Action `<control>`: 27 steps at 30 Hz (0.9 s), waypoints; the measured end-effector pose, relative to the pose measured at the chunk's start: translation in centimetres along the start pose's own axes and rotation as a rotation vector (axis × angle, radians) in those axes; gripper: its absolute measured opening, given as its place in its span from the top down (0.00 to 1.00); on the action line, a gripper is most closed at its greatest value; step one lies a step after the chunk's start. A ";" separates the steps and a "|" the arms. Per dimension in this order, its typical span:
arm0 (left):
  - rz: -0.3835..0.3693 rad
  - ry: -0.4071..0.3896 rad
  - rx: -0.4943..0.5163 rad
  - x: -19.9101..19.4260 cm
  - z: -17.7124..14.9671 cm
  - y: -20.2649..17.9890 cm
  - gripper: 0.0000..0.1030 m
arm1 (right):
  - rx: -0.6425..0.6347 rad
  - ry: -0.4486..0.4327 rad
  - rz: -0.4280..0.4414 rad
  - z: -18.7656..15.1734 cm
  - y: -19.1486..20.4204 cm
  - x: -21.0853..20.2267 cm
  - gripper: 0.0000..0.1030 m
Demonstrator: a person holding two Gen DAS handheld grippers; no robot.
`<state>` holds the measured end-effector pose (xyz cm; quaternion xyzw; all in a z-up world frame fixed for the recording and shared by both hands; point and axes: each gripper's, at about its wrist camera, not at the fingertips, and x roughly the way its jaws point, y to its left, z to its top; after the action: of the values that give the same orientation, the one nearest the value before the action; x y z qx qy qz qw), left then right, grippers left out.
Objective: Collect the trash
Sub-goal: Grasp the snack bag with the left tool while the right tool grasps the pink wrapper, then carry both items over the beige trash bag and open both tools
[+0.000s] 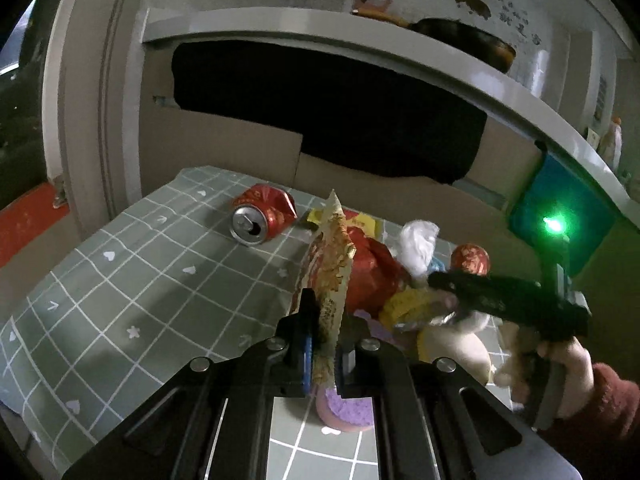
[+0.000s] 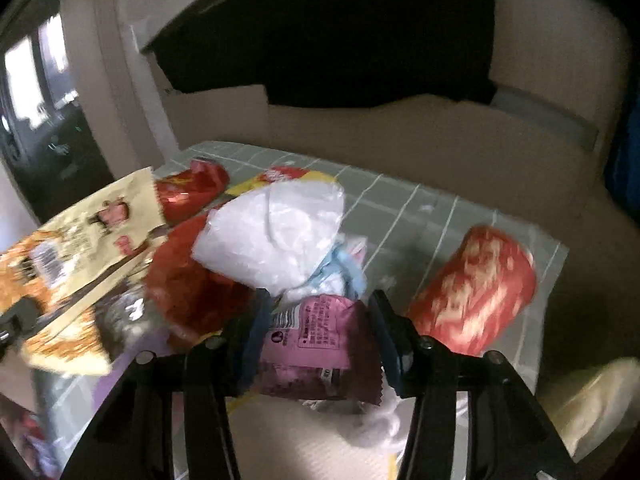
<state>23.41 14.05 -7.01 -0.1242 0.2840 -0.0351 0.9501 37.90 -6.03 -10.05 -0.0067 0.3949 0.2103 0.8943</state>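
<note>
My left gripper (image 1: 326, 320) is shut on a cream and orange snack wrapper (image 1: 330, 264), held edge-on above the table; the wrapper also shows at the left of the right wrist view (image 2: 76, 248). My right gripper (image 2: 316, 316) is shut on a pink snack packet (image 2: 316, 344), and shows from the side in the left wrist view (image 1: 440, 280). Under them lies a pile of trash: a red bag (image 1: 372, 276), a crumpled white plastic bag (image 2: 276, 232), yellow wrappers (image 1: 408, 304). A crushed red can (image 1: 260, 216) lies at the far left, another red can (image 2: 476, 292) at the right.
The table has a grey-green checked cloth (image 1: 120, 300). An open cardboard box with a black liner (image 1: 320, 120) stands behind it. A purple round thing (image 1: 348, 412) lies under my left gripper. A blue-green bin (image 1: 560, 208) is at the right, a shelf (image 1: 360, 44) above.
</note>
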 end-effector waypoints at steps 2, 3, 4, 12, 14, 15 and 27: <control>-0.008 -0.010 -0.005 -0.4 0.2 0.0 0.93 | -0.018 0.007 0.025 -0.6 0.3 -1.2 0.71; -0.009 -0.019 -0.003 -0.8 0.4 -0.2 0.93 | -0.030 0.002 0.034 -0.9 0.5 -2.1 0.73; -0.006 -0.029 0.000 -1.1 0.6 -0.4 0.93 | -0.039 -0.011 0.035 -1.1 0.6 -3.2 0.75; -0.023 -0.139 0.031 -5.8 2.7 -2.9 0.94 | -0.126 -0.170 0.028 -0.9 2.6 -11.6 0.76; -0.034 -0.159 0.049 -6.9 3.0 -3.9 0.94 | -0.145 -0.202 0.010 -1.0 2.7 -13.5 0.76; -0.040 -0.167 0.056 -7.4 3.1 -4.5 0.94 | -0.156 -0.218 -0.005 -1.1 2.8 -14.3 0.76; -0.220 -0.136 0.125 -7.7 2.6 -13.7 0.94 | -0.110 -0.317 -0.134 -3.7 -1.9 -20.8 0.76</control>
<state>18.51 2.42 2.70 -0.0972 0.2007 -0.1482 0.9635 23.61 -16.16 1.86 -0.0487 0.2353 0.1700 0.9557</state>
